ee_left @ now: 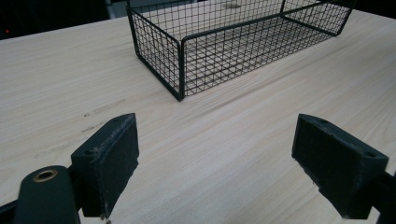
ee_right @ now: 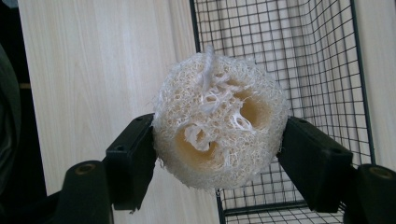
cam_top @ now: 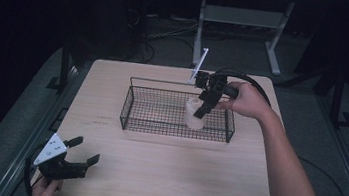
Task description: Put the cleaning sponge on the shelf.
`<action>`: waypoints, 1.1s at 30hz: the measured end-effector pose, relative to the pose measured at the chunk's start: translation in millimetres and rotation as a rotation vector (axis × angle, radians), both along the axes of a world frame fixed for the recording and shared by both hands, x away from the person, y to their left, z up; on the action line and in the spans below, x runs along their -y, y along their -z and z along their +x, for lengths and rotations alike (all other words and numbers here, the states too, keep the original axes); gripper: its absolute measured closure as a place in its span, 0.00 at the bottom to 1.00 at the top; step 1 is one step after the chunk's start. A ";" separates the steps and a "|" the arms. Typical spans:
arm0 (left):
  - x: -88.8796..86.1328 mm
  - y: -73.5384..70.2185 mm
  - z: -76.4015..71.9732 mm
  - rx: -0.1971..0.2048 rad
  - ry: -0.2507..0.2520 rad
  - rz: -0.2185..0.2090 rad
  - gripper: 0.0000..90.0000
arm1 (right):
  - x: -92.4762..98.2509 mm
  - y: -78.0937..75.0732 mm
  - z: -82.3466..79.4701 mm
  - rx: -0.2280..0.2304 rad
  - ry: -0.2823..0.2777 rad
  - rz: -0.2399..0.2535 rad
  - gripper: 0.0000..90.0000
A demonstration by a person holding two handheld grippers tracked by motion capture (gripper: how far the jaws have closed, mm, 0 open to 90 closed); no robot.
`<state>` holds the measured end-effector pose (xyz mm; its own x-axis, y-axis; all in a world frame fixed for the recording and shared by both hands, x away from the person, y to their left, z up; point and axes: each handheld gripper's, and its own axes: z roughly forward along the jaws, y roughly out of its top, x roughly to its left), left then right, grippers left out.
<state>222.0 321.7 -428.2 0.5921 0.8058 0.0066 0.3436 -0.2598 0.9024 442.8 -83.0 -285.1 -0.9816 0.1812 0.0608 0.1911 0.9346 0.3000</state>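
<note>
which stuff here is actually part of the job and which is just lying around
In the job:
- loofah, clamped in the right gripper
- wire basket, which the loofah hangs over

Just there:
- left gripper, open and idle near the table edge
- white desk frame on the floor behind

Black left claw with white three-cornered plate, black right claw trailing thick black cable, bare forearms
</note>
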 end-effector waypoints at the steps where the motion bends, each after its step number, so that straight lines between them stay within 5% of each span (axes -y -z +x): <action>1: -0.1 0.0 -0.1 0.000 0.000 0.000 0.16 | 0.2 0.2 1.4 0.001 0.000 0.001 0.32; 33: 2.1 -0.2 -1.1 0.004 0.008 0.008 0.16 | 6.1 19.2 39.2 -0.012 0.093 -0.009 0.32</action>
<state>220.8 319.6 -428.0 0.5981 0.8012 0.0160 0.3376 -0.2700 0.9017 482.1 -89.1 -304.3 -0.9598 0.2717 0.0708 0.2804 0.9154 0.2886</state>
